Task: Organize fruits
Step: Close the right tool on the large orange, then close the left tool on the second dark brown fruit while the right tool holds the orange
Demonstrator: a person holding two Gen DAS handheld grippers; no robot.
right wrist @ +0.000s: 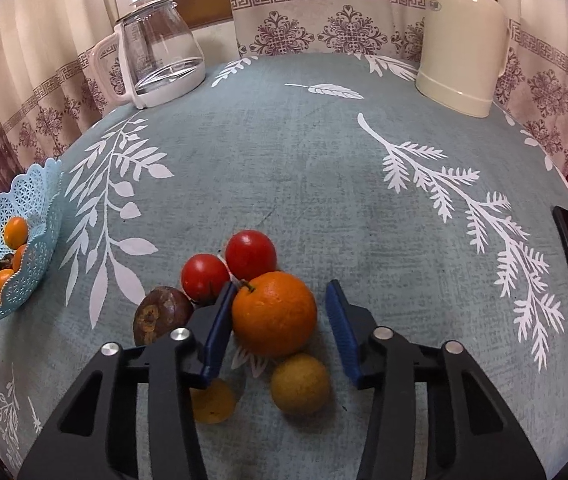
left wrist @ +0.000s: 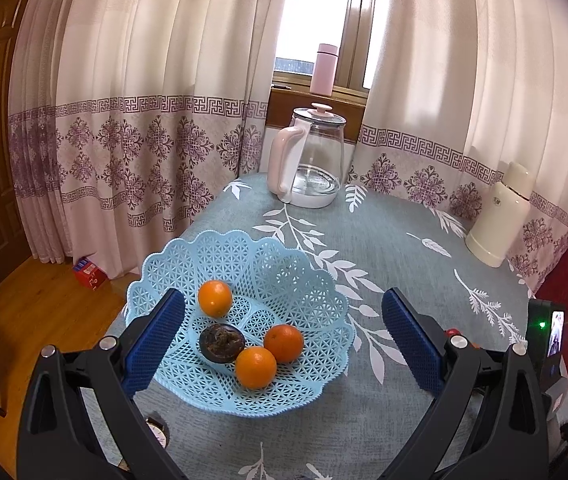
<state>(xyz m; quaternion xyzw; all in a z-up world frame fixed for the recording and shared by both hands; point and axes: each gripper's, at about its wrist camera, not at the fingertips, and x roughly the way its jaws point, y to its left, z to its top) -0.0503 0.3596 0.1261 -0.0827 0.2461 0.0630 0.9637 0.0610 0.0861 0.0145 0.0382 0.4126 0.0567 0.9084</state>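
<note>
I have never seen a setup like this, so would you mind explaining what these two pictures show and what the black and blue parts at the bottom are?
Each picture comes from a wide-angle camera mounted on a hand-held gripper, looking forward along its two blue-padded fingers. A person carries one in each hand; there is no robot arm.

The left view shows the left hand-held gripper, open and holding nothing, above a blue basket with three small oranges and one dark fruit in it.

The right view shows the right hand-held gripper, open, its fingers either side of a large orange but not closed on it. Around it on the tablecloth lie two red fruits, a brown fruit and two yellowish ones. A glass kettle and a cream flask stand further back.
</note>
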